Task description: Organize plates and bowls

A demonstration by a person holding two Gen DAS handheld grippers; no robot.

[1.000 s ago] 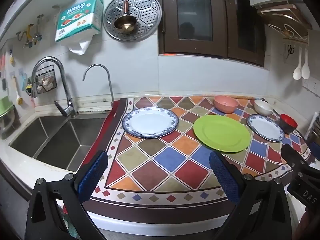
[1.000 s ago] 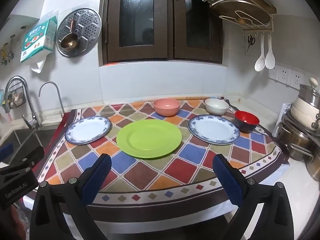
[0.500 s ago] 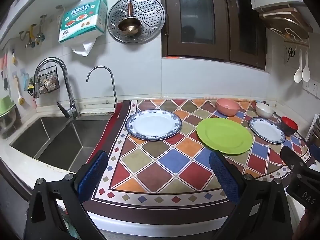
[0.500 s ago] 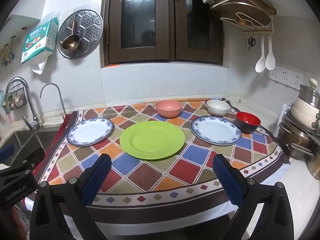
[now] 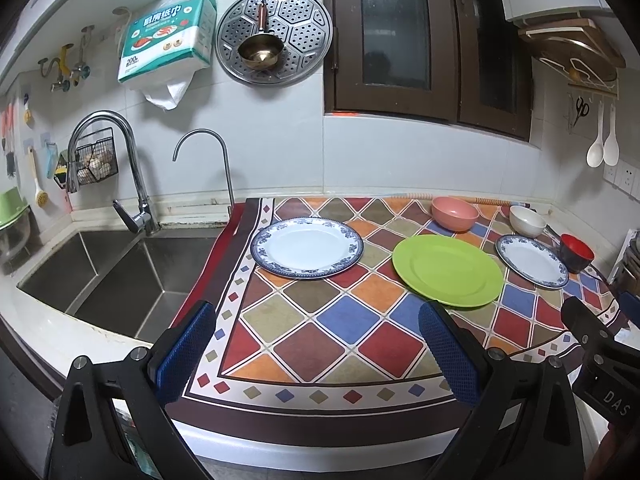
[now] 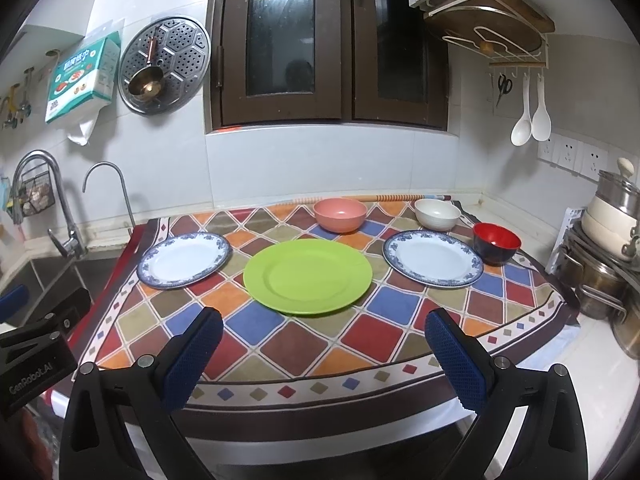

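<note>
Nothing is gathered yet: both the left claw (image 5: 316, 344) and right claw (image 6: 322, 344) hover spread apart and empty at the worktop's (image 6: 296, 344) near edge. The green plate (image 6: 308, 276) lies just ahead of the right claw, blue-rimmed plates either side, bowls beyond; next likely means reaching forward for a rim.

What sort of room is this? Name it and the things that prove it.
A home kitchen, most likely: a steel sink with a faucet, pots stacked by the wall, and plates and bowls on a patterned counter mat.
</note>
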